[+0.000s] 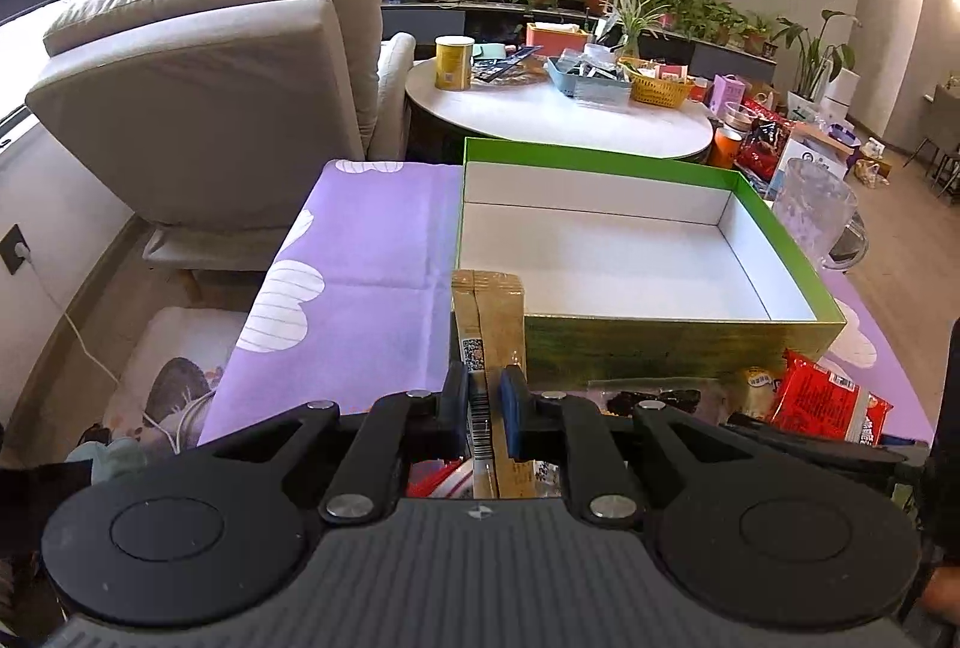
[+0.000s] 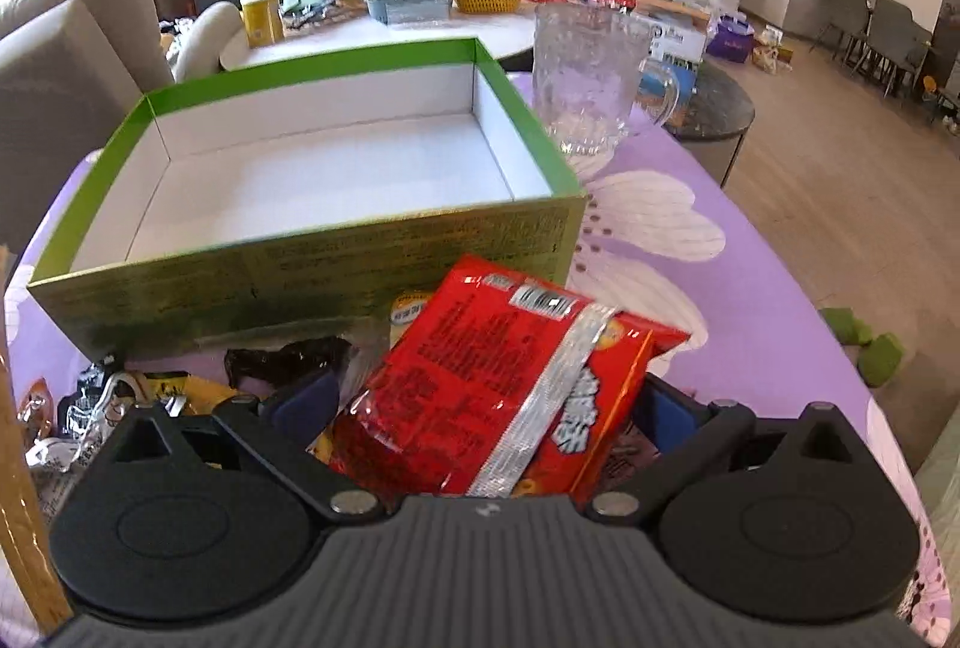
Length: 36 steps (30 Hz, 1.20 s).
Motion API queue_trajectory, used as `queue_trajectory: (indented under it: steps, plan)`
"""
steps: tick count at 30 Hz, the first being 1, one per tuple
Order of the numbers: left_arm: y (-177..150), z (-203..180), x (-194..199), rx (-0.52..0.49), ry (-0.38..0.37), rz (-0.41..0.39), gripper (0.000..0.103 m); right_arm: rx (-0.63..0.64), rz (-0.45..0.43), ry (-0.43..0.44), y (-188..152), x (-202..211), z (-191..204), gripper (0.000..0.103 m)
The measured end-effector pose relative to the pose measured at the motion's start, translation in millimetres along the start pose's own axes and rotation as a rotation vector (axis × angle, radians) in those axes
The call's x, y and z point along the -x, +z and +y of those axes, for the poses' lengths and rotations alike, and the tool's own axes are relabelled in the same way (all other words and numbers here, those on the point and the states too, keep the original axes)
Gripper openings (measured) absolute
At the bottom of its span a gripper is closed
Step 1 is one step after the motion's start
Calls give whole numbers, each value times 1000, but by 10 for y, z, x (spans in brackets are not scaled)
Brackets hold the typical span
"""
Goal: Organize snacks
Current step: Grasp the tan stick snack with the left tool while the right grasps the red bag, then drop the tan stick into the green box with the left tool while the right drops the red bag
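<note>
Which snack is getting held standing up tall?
The tan snack packet, pinched upright by the left gripper. The red packet in the right gripper lies tilted.

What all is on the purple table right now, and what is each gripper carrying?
Open box: one, green outside, white inside, nothing in it, centre of table.
Glass mug: one, clear, beside the box's far right corner.
Loose snack packets: several, mixed colours, on the cloth in front of the box.
Tablecloth: one, purple with white flowers.
Tan snack pack: one, upright, in front of the box's near left corner.
Red snack bag: one, red and silver, in front of the box.
Left gripper: jaws shut on the tan snack pack.
Right gripper: jaws wide around the red snack bag.
</note>
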<state>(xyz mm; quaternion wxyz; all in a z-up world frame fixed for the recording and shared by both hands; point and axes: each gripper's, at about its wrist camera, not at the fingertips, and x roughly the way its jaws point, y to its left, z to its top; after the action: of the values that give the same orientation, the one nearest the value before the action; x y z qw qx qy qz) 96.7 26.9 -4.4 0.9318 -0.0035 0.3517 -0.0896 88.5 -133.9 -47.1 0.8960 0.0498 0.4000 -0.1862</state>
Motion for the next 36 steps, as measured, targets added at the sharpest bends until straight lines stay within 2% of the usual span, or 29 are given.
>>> queue_trajectory:
  steps: [4, 8, 12, 18, 21, 24, 27, 30, 33, 36]
  plan:
    - [17, 10, -15, -10, -26, -4, 11, -22, 10, 22, -7, 23, -36, 72]
    - [40, 13, 0, -12, -48, -11, 10, -4, -18, 21, -17, 98, -40, 72]
    - [84, 17, 30, -8, -58, -29, 3, 1, -37, 50, -26, 151, -96, 72]
    - [123, -7, 70, -8, -62, -54, 3, -15, -111, 119, -4, 311, -223, 72]
    - [115, -7, 43, -4, -68, -31, 3, -7, -157, 145, 32, 384, -249, 72]
    - [53, 26, -16, -8, -73, 27, 6, 2, -198, 170, 58, 441, -257, 72]
    - [-110, 98, -91, -6, -67, 90, 15, 17, -230, 172, 62, 460, -257, 72]
    - [-287, 162, -126, -6, -135, 166, 15, 25, -238, 181, 58, 444, -267, 72]
    - [-397, 201, -43, -44, -226, 174, 17, 26, -230, 192, 49, 421, -278, 72]
    - [-476, 191, 34, -123, -258, 152, 27, 33, -227, 195, 46, 419, -289, 72]
